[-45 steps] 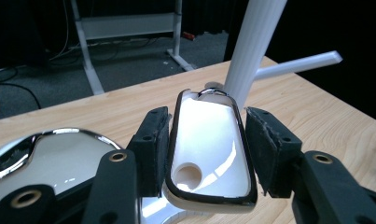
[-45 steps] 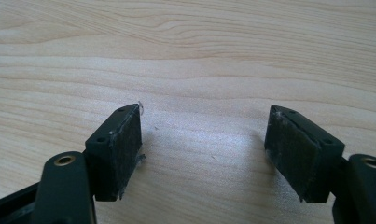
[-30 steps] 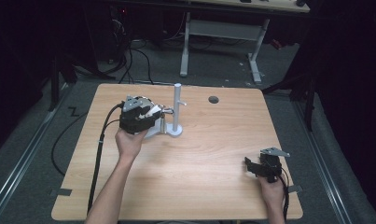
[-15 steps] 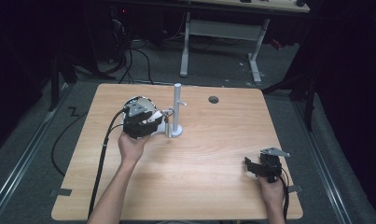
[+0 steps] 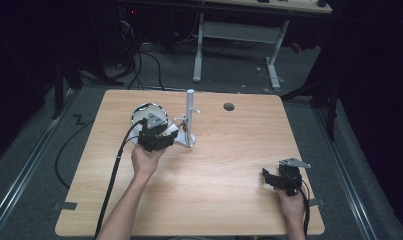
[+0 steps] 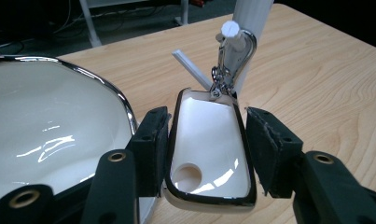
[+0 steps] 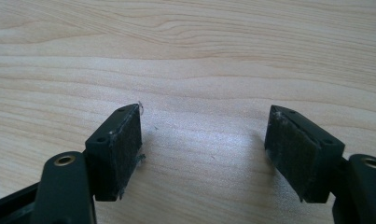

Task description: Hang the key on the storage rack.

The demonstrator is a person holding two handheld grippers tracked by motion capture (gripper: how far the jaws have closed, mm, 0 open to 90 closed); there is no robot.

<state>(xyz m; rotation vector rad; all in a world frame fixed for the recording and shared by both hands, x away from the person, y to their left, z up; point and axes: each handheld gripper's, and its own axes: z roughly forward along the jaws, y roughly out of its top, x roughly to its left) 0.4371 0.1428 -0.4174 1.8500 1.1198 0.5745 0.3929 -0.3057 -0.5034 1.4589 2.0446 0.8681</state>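
- On the wooden table (image 5: 224,165) in the high view I count two grippers, one white stand, one round white dish and one small dark hole (image 5: 229,106) near the far edge.
- The left gripper (image 5: 165,136) is by the foot of the white stand (image 5: 190,116), and the left hand (image 5: 145,161) holds it from behind.
- The round white dish (image 5: 145,111) with a shiny rim sits just behind that gripper.
- The right gripper (image 5: 267,177) rests near the front right corner, well apart from the stand, with the right hand (image 5: 291,204) on it.
- I can read no words or labels anywhere on these things.
- In the left gripper view, the two black jaws are clamped on one small white key tag (image 6: 209,149) with a dark shiny edge.
- The key tag has one round hole near its lower end.
- One silver clip (image 6: 232,56) joins the top of the key tag to a peg (image 6: 231,29) on the stand (image 6: 251,14).
- So the key tag hangs at the stand, and the jaws squeeze it from both sides.
- One thin white arm (image 6: 190,69) of the stand pokes out behind the clip.
- The dish (image 6: 45,126) is just beside the left jaw.
- In the right gripper view, the two black jaws of the right gripper (image 7: 204,140) are wide apart.
- Between them is bare wood (image 7: 199,56), so they hold nothing.
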